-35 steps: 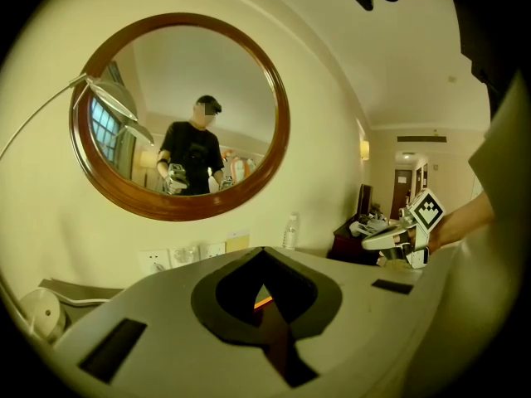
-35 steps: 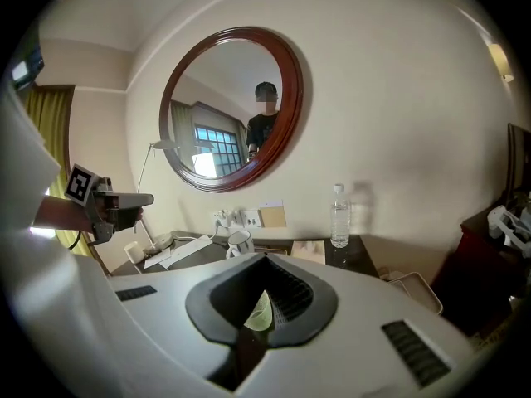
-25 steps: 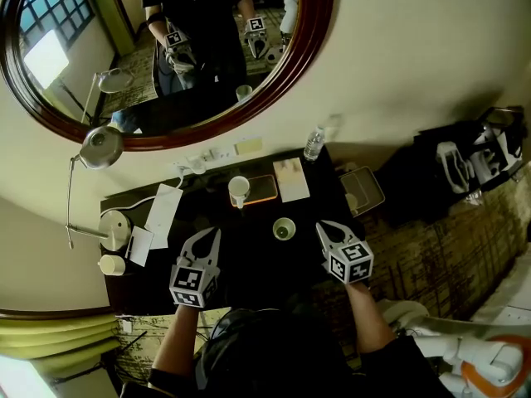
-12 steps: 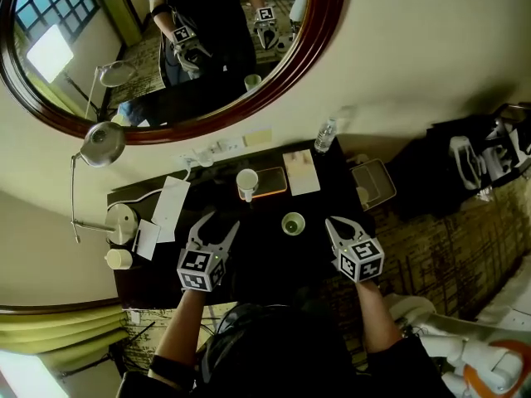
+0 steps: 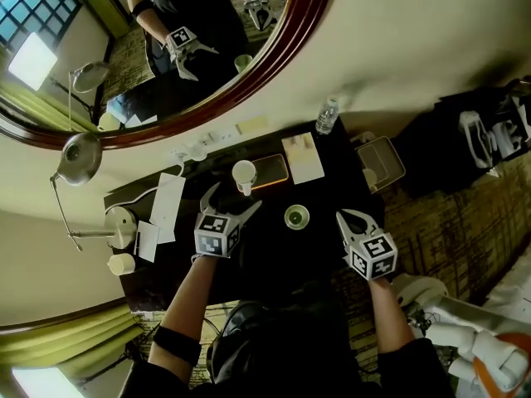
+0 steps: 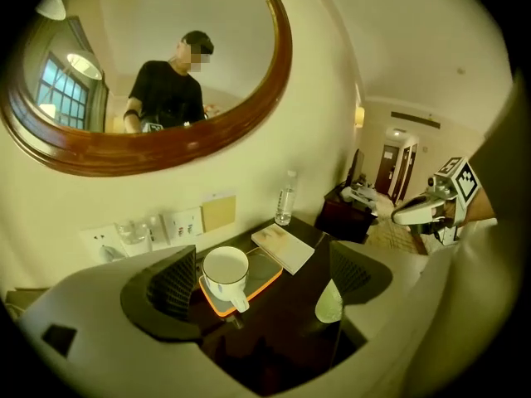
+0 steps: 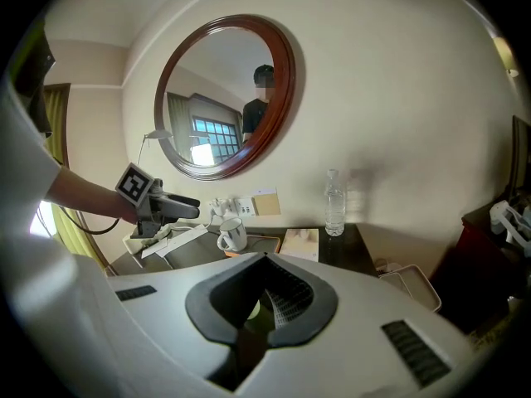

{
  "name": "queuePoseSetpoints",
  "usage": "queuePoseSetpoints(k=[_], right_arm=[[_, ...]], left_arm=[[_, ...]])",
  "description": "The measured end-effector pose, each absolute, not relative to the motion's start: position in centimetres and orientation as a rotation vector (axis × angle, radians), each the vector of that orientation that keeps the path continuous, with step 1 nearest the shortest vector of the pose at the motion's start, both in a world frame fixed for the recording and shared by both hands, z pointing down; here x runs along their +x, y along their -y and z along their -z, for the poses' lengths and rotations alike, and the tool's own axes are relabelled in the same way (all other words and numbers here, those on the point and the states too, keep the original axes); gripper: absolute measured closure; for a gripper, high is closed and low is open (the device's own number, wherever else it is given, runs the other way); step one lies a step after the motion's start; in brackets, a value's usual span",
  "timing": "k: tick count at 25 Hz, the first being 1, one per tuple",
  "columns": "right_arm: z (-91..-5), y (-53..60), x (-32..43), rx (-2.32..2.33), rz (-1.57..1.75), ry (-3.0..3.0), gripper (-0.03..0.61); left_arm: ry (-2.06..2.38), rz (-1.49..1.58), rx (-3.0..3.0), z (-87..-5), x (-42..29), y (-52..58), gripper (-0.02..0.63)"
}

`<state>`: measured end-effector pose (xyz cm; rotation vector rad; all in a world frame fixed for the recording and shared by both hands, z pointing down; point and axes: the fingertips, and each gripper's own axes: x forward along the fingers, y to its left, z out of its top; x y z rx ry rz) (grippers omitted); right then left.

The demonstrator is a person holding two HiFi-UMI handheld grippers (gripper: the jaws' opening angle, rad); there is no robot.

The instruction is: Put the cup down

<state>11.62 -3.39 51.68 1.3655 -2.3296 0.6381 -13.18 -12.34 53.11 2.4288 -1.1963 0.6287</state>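
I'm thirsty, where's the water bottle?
In the head view, the water bottle stands at the far right corner of the desk, just beyond the white booklet.

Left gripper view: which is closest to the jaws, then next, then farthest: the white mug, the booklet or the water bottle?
1. White mug, just ahead, on the left.
2. Booklet, behind it, rightward.
3. Water bottle, farthest, by the wall.

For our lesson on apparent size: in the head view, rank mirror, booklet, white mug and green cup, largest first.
1. Mirror
2. Booklet
3. White mug and green cup: they look about alike, so unranked.
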Motion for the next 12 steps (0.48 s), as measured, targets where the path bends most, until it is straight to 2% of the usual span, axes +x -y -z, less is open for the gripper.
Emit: queuePoseSetpoints(k=[12], right_arm=[[-56.1, 3.7, 11.7, 1.328, -0.675, 2.285, 0.568]], left_arm=[[1.235, -0.900, 2.260, -61.2, -13.5, 19.2, 0.087]])
